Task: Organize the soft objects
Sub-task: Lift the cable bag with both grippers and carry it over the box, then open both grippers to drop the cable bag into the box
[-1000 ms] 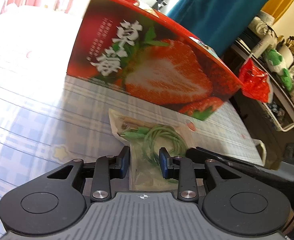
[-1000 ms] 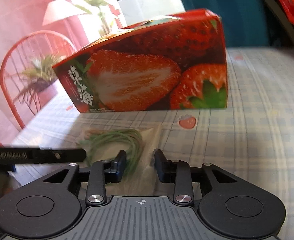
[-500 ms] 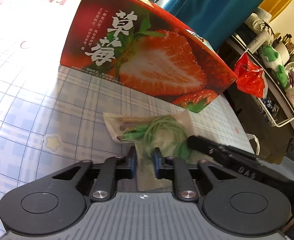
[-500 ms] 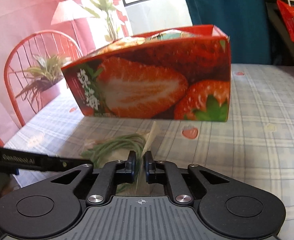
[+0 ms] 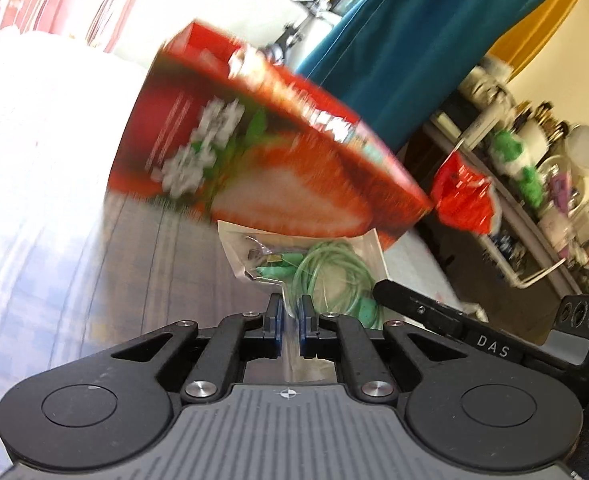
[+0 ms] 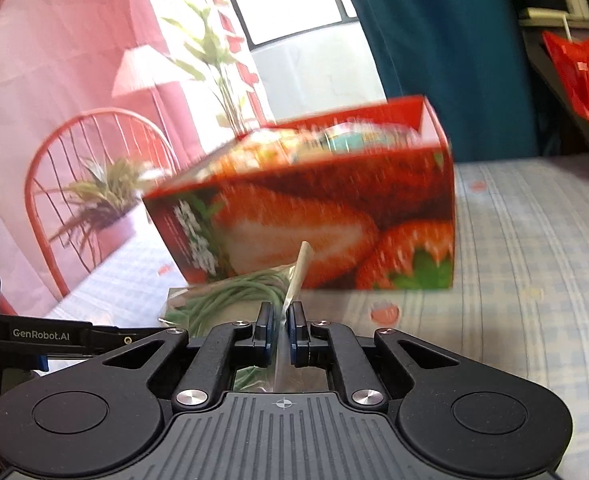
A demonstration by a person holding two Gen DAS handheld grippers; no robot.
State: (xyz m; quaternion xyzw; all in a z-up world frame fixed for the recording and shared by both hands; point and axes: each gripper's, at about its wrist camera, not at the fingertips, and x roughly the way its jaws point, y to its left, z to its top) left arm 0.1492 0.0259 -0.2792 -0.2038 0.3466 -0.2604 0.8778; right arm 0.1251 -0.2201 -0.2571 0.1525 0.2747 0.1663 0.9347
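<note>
A clear plastic bag with a coiled green cable (image 5: 326, 268) hangs in the air in front of the red strawberry box (image 5: 270, 172). My left gripper (image 5: 289, 314) is shut on the bag's near edge. My right gripper (image 6: 280, 320) is shut on another edge of the same bag (image 6: 234, 296), whose corner sticks up between the pads. The open-topped strawberry box (image 6: 314, 220) stands on the checked tablecloth (image 6: 534, 280) just behind the bag, with several items inside it. Each gripper shows at the side of the other's view.
A red chair (image 6: 94, 160) and a potted plant (image 6: 106, 196) stand at the table's far left. A teal curtain (image 5: 414, 40) hangs behind the box. A shelf with a red plastic bag (image 5: 462, 196) and clutter lies to the right.
Both grippers closed on the cable bag and lifted it off the tablecloth, toward the strawberry box. The views are blurred by motion now.
</note>
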